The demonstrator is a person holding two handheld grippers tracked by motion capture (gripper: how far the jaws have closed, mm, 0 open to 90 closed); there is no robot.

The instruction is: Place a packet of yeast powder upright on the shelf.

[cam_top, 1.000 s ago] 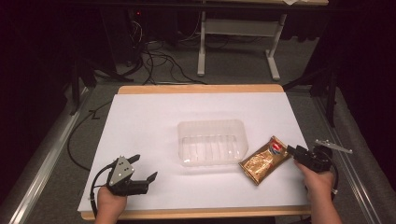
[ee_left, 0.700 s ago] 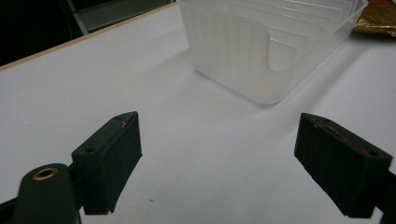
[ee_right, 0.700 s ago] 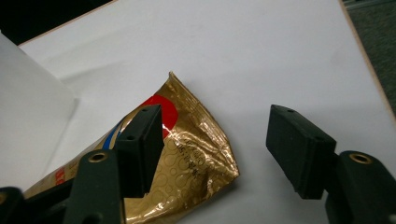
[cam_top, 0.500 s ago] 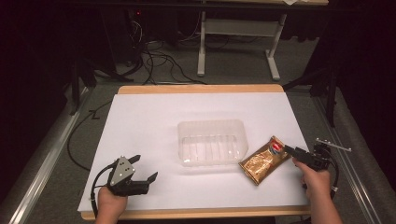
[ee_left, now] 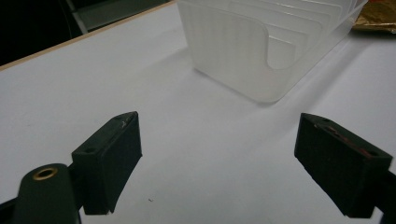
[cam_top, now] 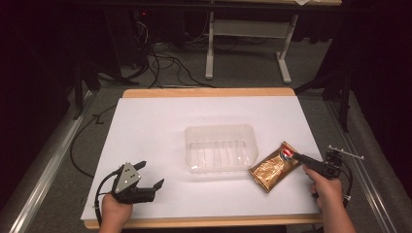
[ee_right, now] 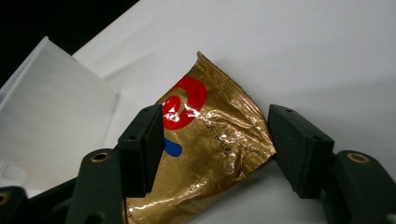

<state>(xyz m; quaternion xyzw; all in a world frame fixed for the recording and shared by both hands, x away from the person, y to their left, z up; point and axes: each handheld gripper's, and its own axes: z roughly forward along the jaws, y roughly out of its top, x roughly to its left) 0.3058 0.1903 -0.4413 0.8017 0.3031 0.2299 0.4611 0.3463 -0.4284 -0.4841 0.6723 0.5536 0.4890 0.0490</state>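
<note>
In the right gripper view, the right gripper [ee_right: 215, 149] has its two black jaws spread wide, one at lower left and one at lower right of the frame, with the gold snack packet [ee_right: 205, 154] lying flat between them. The jaws straddle the packet's near end; whether they touch the foil cannot be told, and nothing is clamped. The packet's red and blue mark sits just beside the left jaw.

In the high view, the packet [cam_top: 274, 167] lies at the lower right of the white sheet, slanted, its lower left corner near the clear plastic tray [cam_top: 221, 148]; touching or a hair apart cannot be made out. The right gripper [cam_top: 296, 156] reaches the packet's upper right end from the person's right hand [cam_top: 328, 189].

At lower left of the high view, the left gripper [cam_top: 153, 177] rests low over the sheet in the left hand [cam_top: 115, 208], well apart from the tray. In the left gripper view its jaws stand wide open on nothing, the tray [ee_left: 261, 46] at the upper right beyond them.

The white sheet [cam_top: 160, 126] covers a wooden table [cam_top: 209, 92]. Beyond it are grey carpet, tangled cables [cam_top: 160, 63] and a white desk frame [cam_top: 243, 43] in a dark room.
</note>
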